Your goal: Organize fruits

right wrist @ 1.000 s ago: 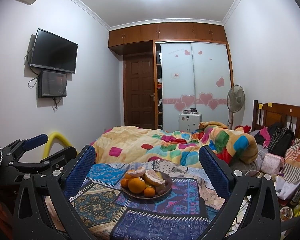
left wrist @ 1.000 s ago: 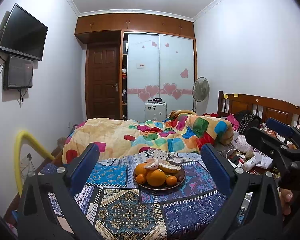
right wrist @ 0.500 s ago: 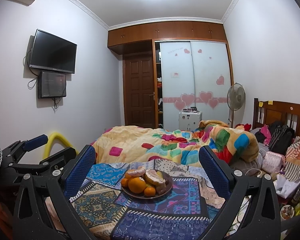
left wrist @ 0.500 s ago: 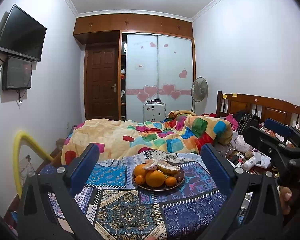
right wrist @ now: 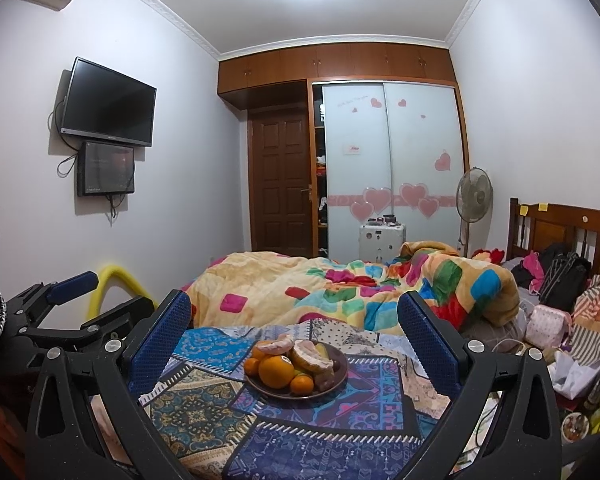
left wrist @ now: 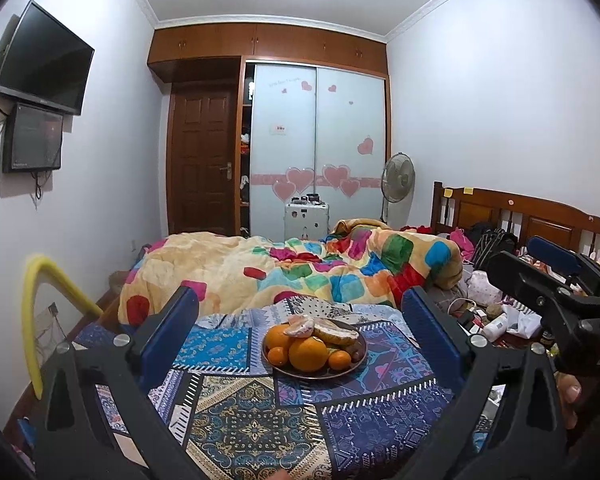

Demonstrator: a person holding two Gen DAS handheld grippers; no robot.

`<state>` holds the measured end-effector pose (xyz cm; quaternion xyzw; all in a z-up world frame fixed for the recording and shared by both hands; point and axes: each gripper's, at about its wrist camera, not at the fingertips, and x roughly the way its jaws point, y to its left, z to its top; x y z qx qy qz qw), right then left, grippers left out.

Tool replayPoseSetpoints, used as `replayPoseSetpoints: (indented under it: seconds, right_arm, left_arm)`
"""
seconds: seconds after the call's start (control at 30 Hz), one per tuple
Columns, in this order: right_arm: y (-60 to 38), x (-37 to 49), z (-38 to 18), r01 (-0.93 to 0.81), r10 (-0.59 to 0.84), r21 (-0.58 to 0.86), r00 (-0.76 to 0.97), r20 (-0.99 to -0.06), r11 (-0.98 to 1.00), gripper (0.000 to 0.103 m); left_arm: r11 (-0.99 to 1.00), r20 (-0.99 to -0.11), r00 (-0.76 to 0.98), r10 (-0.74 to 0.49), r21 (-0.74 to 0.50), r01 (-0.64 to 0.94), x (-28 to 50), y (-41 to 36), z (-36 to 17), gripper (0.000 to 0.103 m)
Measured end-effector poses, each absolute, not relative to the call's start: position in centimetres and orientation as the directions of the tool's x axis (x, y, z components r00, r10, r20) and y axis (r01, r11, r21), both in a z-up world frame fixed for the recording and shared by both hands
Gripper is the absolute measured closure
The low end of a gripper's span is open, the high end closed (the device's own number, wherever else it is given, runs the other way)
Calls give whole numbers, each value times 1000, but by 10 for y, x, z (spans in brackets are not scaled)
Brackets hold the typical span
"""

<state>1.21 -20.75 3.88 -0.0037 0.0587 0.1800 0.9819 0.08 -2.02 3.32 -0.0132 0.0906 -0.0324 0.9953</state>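
Left wrist view: the left gripper [left wrist: 300,322] is spread wide and empty, as is the right gripper [right wrist: 294,320]; both hover short of the round dark plate [left wrist: 286,368]. It sits on a patchwork cloth [left wrist: 256,412], little changed from before, piled with four smooth oranges [left wrist: 308,354] and two peeled pieces. Beyond it lies a plush quilt [left wrist: 260,268].
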Motion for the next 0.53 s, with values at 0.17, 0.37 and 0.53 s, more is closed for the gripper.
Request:
replayPoseSetpoints:
  seconds: [0.17, 0.37, 0.53]
  right_arm:
    - [-206, 12, 39, -355, 354, 14, 928, -117, 935, 0]
    - [-206, 12, 39, -359, 358, 17, 926, -119, 933, 0]
    - [-207, 12, 37, -359, 358, 20, 925, -123, 933, 0]
  left_arm:
    - [998, -176, 982, -63, -22, 60, 0, -22, 32, 0]
    - [998, -165, 985, -56, -4, 56, -5, -26, 32, 0]
    - [998, -172, 983, -61, -15, 60, -6, -26, 32, 0]
